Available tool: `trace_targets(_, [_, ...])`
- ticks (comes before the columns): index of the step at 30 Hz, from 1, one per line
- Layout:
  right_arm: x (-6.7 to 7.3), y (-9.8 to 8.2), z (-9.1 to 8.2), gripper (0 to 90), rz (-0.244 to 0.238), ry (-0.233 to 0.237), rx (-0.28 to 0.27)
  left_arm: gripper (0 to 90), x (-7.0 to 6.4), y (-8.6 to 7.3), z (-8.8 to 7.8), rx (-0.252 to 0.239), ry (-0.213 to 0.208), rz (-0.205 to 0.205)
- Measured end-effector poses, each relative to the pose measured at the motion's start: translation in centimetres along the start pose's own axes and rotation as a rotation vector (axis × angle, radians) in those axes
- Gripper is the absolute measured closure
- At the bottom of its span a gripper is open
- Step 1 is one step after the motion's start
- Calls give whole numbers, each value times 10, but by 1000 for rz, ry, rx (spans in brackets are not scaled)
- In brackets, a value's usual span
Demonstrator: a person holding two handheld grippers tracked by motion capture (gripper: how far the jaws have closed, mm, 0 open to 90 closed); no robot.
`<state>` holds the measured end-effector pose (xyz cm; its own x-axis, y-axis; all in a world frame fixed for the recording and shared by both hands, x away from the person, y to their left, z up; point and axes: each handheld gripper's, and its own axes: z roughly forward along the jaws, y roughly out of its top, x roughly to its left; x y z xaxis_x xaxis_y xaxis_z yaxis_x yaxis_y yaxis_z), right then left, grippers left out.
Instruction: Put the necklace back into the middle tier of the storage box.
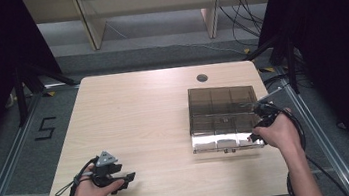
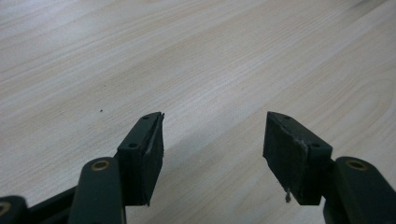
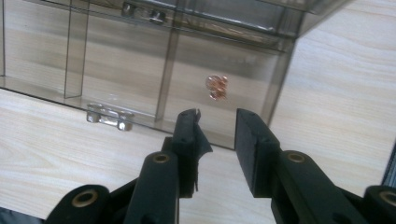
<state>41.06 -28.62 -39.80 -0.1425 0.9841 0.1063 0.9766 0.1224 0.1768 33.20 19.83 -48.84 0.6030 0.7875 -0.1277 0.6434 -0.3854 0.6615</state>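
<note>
Both tongs are seen from the high view: the left tongs are held low over the bare near-left bench, while the right tongs are held at the near-right corner of a smoky clear compartment box. Along the left tongs, jaws are spread wide, nothing between them. Along the right tongs, jaws are parted narrowly and empty; small copper pieces are seen in the box's nearest corner compartment.
</note>
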Motion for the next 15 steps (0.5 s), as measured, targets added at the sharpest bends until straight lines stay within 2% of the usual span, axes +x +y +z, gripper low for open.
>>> trace_targets(2, [-5,-3,-3,691,6,4,-3,377,0,0,0,-5,0,-2])
trace_targets(3, [-5,-4,-5,685,60,14,4,377,0,0,0,-5,0,-2])
trace_targets(5, [-17,-7,-6,676,37,16,-24,377,0,0,0,-7,0,-12])
trace_targets(6, [-17,-9,-7,675,113,25,-25,376,0,0,1,-9,3,-16])
trace_targets(7, [-27,-10,-7,672,68,14,-34,376,0,0,1,-9,3,-16])
trace_targets(9, [-35,-13,-7,665,89,22,-39,376,1,0,0,-5,0,-4])
trace_targets(10, [-37,-14,-6,661,139,34,-49,376,1,0,0,-5,0,-4])
trace_targets(11, [-44,-15,-6,655,106,21,-53,376,1,0,0,-5,1,-5])
trace_targets(12, [-43,-16,-8,650,176,34,-49,376,1,0,0,-6,1,-5])
trace_targets(13, [-43,-16,-8,650,176,34,-49,376,1,0,0,-6,1,-5])
trace_targets(14, [-52,-17,-7,641,120,33,-75,376,1,0,0,-6,0,-5])
trace_targets(15, [-55,-18,-7,634,129,40,-90,376,1,0,0,-6,1,-5])
